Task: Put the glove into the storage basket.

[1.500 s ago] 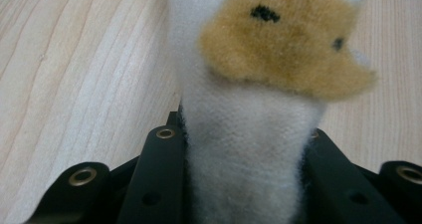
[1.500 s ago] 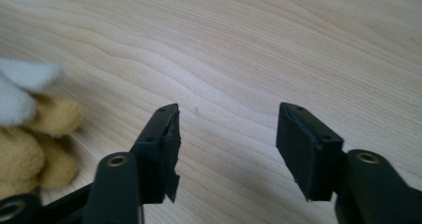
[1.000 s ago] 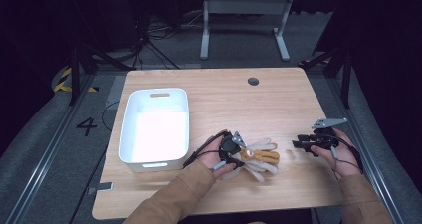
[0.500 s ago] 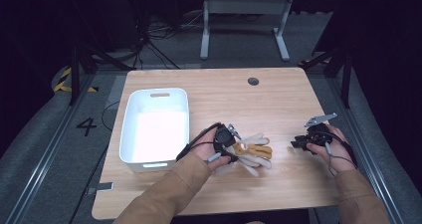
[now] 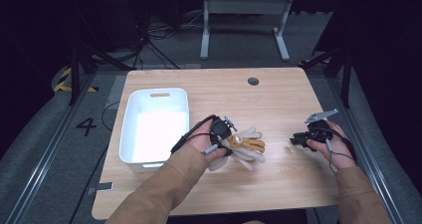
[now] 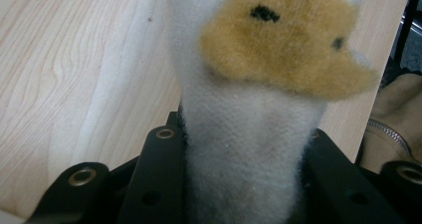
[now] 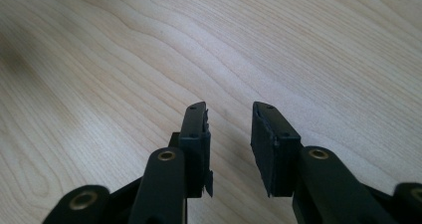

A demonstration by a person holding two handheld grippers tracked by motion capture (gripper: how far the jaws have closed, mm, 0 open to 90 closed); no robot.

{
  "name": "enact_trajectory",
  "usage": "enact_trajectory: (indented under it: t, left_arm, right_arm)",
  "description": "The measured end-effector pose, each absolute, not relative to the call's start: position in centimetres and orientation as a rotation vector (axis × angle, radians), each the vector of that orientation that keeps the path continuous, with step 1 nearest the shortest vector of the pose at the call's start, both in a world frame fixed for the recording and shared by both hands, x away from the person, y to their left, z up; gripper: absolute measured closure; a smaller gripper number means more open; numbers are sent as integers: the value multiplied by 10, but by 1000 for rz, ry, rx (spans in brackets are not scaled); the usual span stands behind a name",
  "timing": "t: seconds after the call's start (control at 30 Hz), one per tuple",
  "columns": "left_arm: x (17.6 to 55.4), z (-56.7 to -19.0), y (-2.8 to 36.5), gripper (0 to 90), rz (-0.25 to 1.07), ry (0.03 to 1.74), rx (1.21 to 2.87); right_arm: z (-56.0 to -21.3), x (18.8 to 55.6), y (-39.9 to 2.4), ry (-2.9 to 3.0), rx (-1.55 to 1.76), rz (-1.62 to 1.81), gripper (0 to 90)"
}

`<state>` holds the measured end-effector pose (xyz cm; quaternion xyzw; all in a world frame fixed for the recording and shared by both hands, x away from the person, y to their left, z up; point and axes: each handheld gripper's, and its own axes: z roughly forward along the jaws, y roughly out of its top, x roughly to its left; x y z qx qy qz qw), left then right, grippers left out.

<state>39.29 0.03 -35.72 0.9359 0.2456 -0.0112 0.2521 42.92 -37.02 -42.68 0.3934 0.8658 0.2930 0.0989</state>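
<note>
So we've got a light wood-grain table (image 5: pixel 278 99) here. A white plastic bin (image 5: pixel 130 134) sits by its left edge, toward the near side. A fuzzy white and tan plush toy (image 5: pixel 246 147) is around the middle of the near half. There's a small round dark grommet (image 5: pixel 253 81) near the far edge.

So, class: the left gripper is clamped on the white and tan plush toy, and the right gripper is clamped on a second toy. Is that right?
Not quite. The left gripper is indeed clamped on the white and tan plush toy, but the right gripper holds nothing: the right gripper view shows a gap between its jaws over the bare wooden table.
</note>
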Motion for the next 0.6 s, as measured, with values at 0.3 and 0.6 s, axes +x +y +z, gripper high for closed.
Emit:
enact_trajectory:
  t: [0.3, 0.6]
  left_arm:
    - [400, -342, 7, 708, -28, 771, 2574]
    - [409, -330, 8, 708, -61, 869, 2587]
  right_arm:
    - [-419, 437, -366, 2585, 1140, 959, 685]
    - [-417, 445, -359, 2644, 1101, 982, 695]
